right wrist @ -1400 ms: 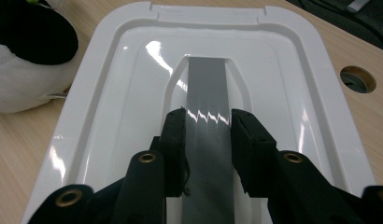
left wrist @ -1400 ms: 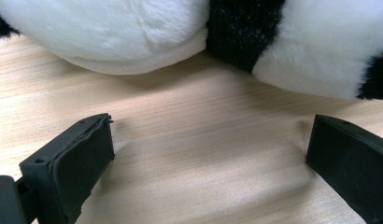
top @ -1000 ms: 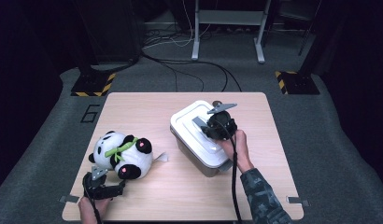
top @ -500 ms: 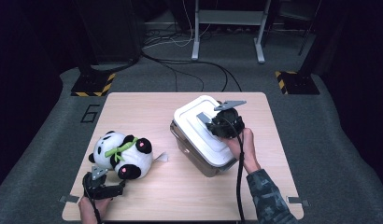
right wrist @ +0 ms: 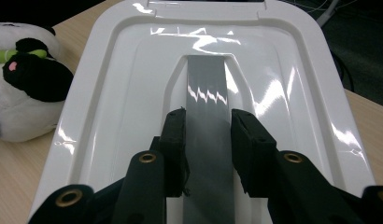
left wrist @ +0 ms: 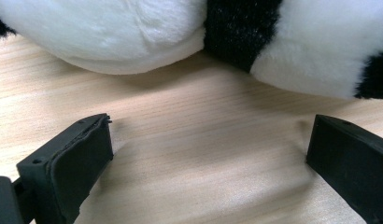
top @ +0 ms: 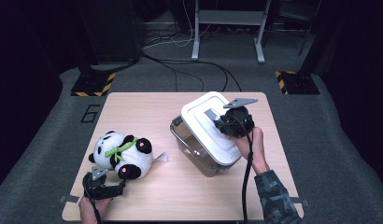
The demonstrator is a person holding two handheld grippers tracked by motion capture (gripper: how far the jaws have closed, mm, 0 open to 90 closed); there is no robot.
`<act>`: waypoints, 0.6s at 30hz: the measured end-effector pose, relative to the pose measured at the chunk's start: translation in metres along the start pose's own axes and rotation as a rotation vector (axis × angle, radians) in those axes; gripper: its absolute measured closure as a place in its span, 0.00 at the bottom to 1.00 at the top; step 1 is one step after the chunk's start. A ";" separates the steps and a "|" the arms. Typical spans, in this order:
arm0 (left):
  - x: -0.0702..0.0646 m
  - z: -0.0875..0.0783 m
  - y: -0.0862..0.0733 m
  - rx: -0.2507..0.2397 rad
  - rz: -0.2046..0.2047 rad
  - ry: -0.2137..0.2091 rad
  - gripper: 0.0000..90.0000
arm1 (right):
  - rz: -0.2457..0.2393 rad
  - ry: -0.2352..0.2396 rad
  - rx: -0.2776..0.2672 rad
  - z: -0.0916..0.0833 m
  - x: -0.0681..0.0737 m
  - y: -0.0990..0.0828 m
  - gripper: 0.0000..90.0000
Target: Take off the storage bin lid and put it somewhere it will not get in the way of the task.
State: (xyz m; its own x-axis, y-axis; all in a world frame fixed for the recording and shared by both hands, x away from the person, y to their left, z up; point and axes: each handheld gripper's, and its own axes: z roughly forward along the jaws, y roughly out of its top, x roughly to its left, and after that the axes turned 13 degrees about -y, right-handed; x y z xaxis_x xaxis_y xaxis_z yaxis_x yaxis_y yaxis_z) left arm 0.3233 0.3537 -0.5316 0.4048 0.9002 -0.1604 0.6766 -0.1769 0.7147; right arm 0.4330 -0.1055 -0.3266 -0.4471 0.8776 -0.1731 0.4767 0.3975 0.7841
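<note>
Grey handle strip (right wrist: 207,140) on the glossy white plastic lid (right wrist: 133,93) is clamped between the jaws of the right gripper (right wrist: 207,140); in the right gripper view both black pads press against the strip's edges, jaws narrowed to the strip's width. In the high view the right gripper (top: 225,125) is seen on top of the lid (top: 199,116), held by a hand (top: 250,144) in a camouflage sleeve (top: 276,198). The lid sits on a clear plastic storage box (top: 194,149), which is tilted, its near right end raised off the light wooden table (top: 147,107); whether the far corner touches the wood cannot be told. The box is placed right of centre on the table.

Left gripper (top: 116,189) is held low at the near left edge of the table, jaws spread wide with nothing between them; in the left gripper view only bare wood is seen between the two black pads (left wrist: 73,163). A black-and-white plush panda toy (top: 122,156) with a green bamboo sprig is lying on the table just beyond the left gripper, not touched by the jaws. The panda (right wrist: 21,79) is well apart from the box.
</note>
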 end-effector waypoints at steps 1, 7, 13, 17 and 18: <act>0.000 0.000 0.000 -0.004 -0.001 0.001 0.00 | 0.007 -0.007 -0.002 0.000 -0.001 0.000 0.74; -0.001 0.001 0.000 -0.016 -0.007 0.003 0.00 | 0.023 -0.025 -0.003 -0.007 -0.011 -0.003 0.74; -0.001 0.001 0.000 -0.012 -0.006 0.002 0.00 | 0.046 -0.042 -0.002 -0.010 -0.021 -0.007 0.74; -0.001 0.001 0.000 -0.018 -0.005 0.004 0.00 | 0.061 -0.051 0.004 -0.011 -0.026 -0.010 0.74; -0.001 0.001 0.000 -0.018 -0.005 0.004 0.00 | 0.062 -0.054 0.006 -0.012 -0.027 -0.010 0.74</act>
State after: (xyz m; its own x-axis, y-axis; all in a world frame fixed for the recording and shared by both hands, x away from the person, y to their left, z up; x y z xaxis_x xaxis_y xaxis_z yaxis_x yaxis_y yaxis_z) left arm 0.3235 0.3526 -0.5327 0.3987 0.9027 -0.1617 0.6674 -0.1648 0.7262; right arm 0.4312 -0.1366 -0.3232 -0.3753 0.9137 -0.1561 0.5066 0.3432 0.7909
